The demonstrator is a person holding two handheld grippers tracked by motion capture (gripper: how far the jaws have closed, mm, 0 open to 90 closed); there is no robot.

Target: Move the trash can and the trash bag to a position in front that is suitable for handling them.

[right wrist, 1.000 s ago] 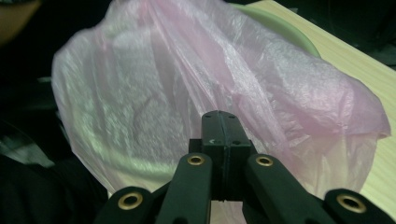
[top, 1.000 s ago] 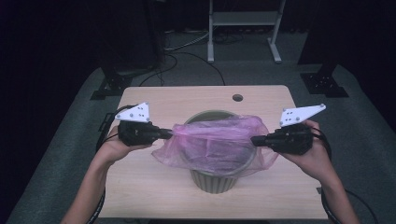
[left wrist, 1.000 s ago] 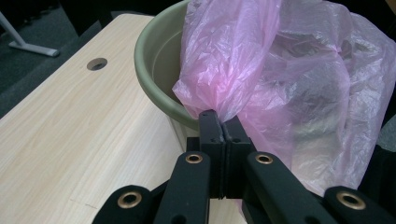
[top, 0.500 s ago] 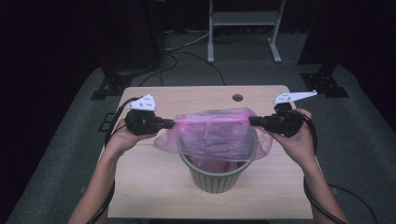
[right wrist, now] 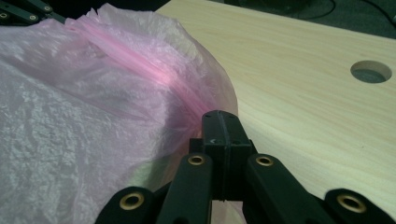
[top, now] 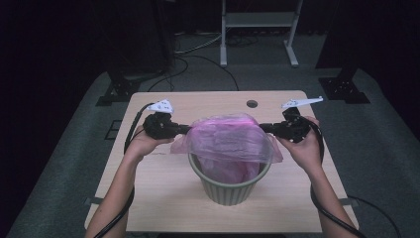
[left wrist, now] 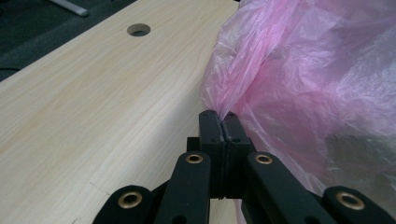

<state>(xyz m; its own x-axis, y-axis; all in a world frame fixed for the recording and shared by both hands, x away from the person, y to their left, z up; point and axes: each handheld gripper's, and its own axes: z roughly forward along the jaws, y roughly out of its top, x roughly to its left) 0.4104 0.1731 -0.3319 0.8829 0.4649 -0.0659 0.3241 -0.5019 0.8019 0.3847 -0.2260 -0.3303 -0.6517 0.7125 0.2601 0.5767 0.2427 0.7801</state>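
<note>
A pink plastic bag [top: 227,141] hangs stretched over a ribbed grey-green bin [top: 230,184] in the middle of the wooden table [top: 163,198]; its lower part drops inside the bin. My left gripper [top: 187,130] is shut on the bag's left rim, and my right gripper [top: 263,128] is shut on the right rim. In the left gripper view the jaws [left wrist: 219,122] pinch the pink bag [left wrist: 317,79] at its edge. In the right gripper view the gripper [right wrist: 221,121] clamps the bag's taut pink rim [right wrist: 140,60].
A round cable hole [top: 252,104] sits in the table's far edge. Black stand feet [top: 114,91] and a white frame [top: 257,22] rest on the grey floor behind. Cables trail from both grippers off the table's sides.
Both grippers have carried the bag away from me and lower, so the bag's mouth now sits over the bin's far side and the near rim of the bin shows.
</note>
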